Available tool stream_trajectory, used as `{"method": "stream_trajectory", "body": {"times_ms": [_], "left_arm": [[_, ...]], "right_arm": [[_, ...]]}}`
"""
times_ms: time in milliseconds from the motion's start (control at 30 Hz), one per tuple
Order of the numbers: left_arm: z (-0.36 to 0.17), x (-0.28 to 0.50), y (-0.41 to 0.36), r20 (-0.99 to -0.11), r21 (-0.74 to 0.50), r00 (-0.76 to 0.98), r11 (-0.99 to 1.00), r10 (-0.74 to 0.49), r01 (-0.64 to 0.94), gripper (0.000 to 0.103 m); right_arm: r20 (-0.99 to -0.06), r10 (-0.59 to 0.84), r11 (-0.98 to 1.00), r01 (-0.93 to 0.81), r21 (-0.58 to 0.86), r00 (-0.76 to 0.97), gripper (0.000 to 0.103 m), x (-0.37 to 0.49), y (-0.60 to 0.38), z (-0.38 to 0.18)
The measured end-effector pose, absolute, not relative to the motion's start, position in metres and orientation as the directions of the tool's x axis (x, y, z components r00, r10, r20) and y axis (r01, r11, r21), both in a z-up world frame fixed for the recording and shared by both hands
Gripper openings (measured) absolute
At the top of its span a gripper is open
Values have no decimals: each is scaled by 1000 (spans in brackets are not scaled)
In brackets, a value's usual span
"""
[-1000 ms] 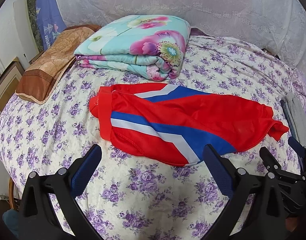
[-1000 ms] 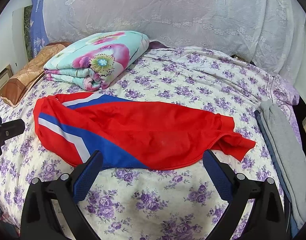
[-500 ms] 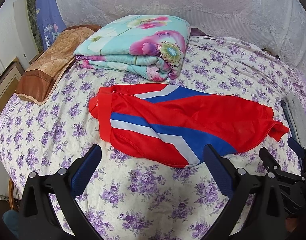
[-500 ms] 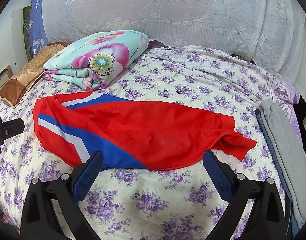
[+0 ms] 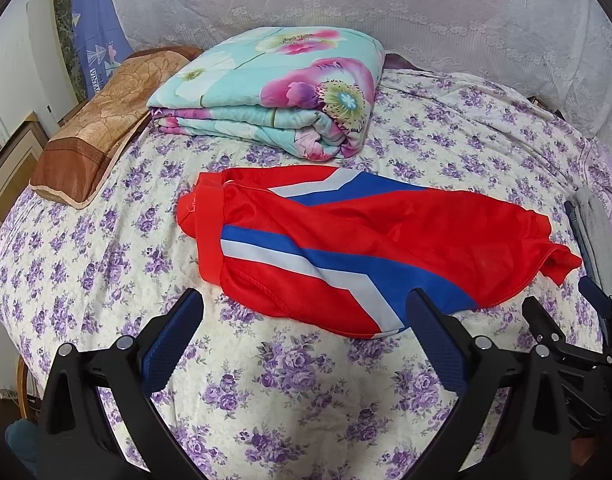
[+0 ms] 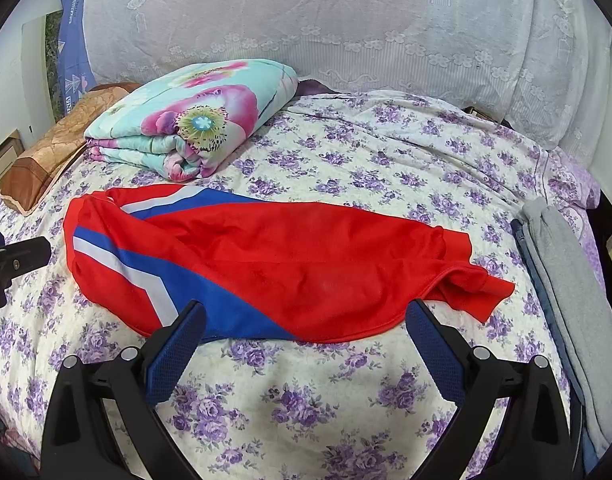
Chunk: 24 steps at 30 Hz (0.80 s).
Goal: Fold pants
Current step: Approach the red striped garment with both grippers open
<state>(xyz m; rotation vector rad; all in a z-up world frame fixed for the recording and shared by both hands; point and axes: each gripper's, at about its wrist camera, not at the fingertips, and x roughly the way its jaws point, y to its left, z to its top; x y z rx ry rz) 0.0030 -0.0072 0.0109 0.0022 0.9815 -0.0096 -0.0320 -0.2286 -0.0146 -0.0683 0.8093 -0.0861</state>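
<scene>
Red pants with blue and white stripes lie loosely across the flowered bed, waistband at the left, rumpled leg ends at the right. They also show in the right wrist view. My left gripper is open and empty, hovering just in front of the pants' near edge, by the striped part. My right gripper is open and empty, hovering in front of the near hem at the pants' middle. The right gripper's body shows at the right edge of the left wrist view.
A folded floral quilt lies behind the pants. A brown pillow lies at the far left. Folded grey and blue garments lie along the bed's right edge. A lace-covered headboard stands behind.
Both grippers have drifted slightly; the pants sit a touch lower and closer in both views. Nothing was taken hold of.
</scene>
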Motion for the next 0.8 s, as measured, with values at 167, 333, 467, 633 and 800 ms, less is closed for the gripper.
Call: {"method": "stream_trajectory", "body": {"times_ms": [167, 333, 467, 633, 800], "left_arm": [[8, 5, -8, -834, 1, 551, 1000, -7, 14, 99], [7, 5, -7, -836, 3, 549, 1000, -5, 13, 99], [7, 5, -7, -835, 3, 551, 1000, -5, 14, 99], [7, 6, -7, -834, 1, 551, 1000, -9, 16, 99], [7, 7, -8, -835, -1, 550, 1000, -10, 18, 99]], "right_arm": [[-723, -101, 994, 46, -95, 683, 100, -29, -228, -17], [-724, -103, 994, 43, -101, 682, 100, -29, -226, -18], [-724, -100, 994, 37, -103, 682, 100, -27, -223, -18], [-723, -98, 994, 34, -103, 684, 100, -27, -224, -17], [-723, -99, 994, 34, -104, 684, 100, -26, -224, -17]]}}
